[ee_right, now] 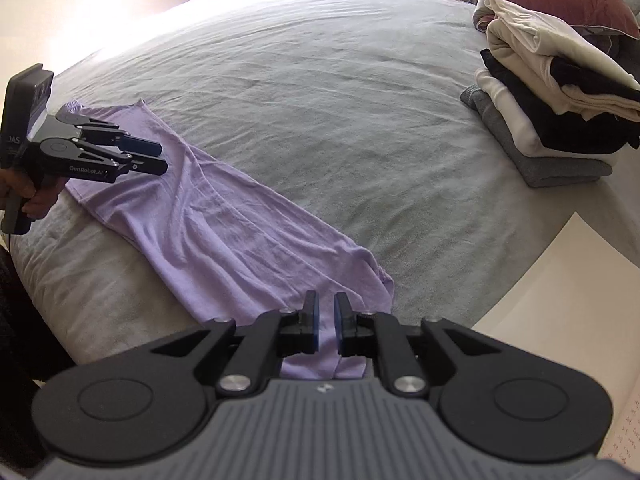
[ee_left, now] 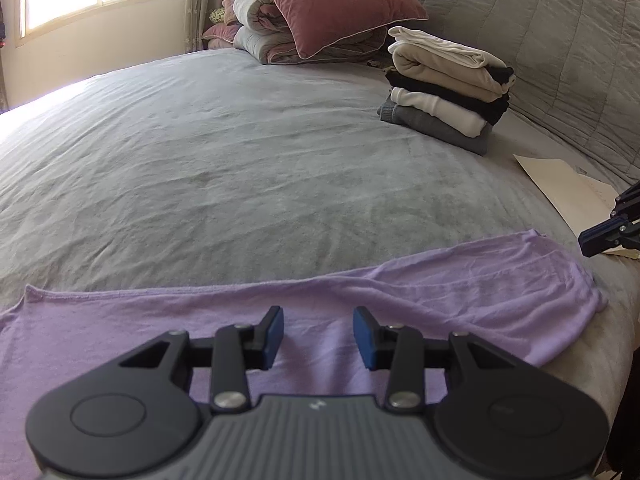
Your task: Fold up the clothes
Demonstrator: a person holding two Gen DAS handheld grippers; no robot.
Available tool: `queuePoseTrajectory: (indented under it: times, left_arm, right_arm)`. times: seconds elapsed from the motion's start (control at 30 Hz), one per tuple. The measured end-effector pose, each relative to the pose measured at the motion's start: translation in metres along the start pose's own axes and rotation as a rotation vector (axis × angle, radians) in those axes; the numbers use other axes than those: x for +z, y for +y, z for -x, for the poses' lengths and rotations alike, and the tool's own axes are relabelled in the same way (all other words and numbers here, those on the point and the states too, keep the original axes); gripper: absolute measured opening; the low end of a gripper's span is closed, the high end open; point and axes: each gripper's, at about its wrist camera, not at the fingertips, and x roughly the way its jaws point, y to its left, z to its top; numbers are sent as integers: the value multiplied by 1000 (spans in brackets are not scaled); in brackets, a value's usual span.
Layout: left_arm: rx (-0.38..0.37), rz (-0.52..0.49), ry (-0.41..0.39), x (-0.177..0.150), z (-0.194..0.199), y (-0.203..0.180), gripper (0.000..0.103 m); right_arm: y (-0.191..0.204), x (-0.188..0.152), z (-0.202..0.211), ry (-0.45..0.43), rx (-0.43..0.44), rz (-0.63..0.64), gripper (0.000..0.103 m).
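Note:
A lilac garment (ee_left: 360, 312) lies spread in a long strip along the near edge of the grey bed (ee_left: 240, 152). My left gripper (ee_left: 320, 334) hovers over its middle, open, with nothing between the blue pads. The right wrist view shows that left gripper (ee_right: 150, 156) from the side, held above the far end of the garment (ee_right: 224, 232). My right gripper (ee_right: 327, 326) sits over the near end with only a narrow gap between its pads. Lilac cloth shows through that gap, and the pads do not press on it. The right gripper (ee_left: 596, 240) also shows beside the garment's right end.
A stack of folded clothes (ee_left: 444, 92) in white, beige, black and grey stands at the back right, near a quilted grey headboard (ee_left: 560, 40). Pink pillows and rolled quilts (ee_left: 320, 8) lie behind it. Paper sheets (ee_left: 568, 188) rest on the bed's right side. A hand (ee_right: 32, 196) holds the left gripper's handle.

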Motion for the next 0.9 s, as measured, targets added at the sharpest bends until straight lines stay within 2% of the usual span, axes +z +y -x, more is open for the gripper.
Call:
queuePoseTrajectory:
  times: [0.13,0.33,0.5,0.57,0.63,0.8,0.9]
  left_arm:
    - [20,-9,2,3,-5,7,40]
    - [35,-29,4,6,-12,14,40]
    - [26,-34,-2,8,-15,18,43]
    - [20,-42,-6,7,-14,19,47]
    - [8,-47,-10,8,-14,20,49]
    - [-20,-47,-27,9,-16,16,49]
    - [-33,-61,-39,11,-16,11,49]
  right_arm:
    - [2,11,-16,-44,68,-10,14]
    - [17,16,-48,-8,101,81,14]
    - [23,14,-64,4,122,93,16]
    - [27,14,-65,-1,120,119,29]
    - [29,13,-66,-8,117,129,36]
    - [31,12,-68,-22,108,137,35]
    - [31,11,-69,-21,101,142,25]
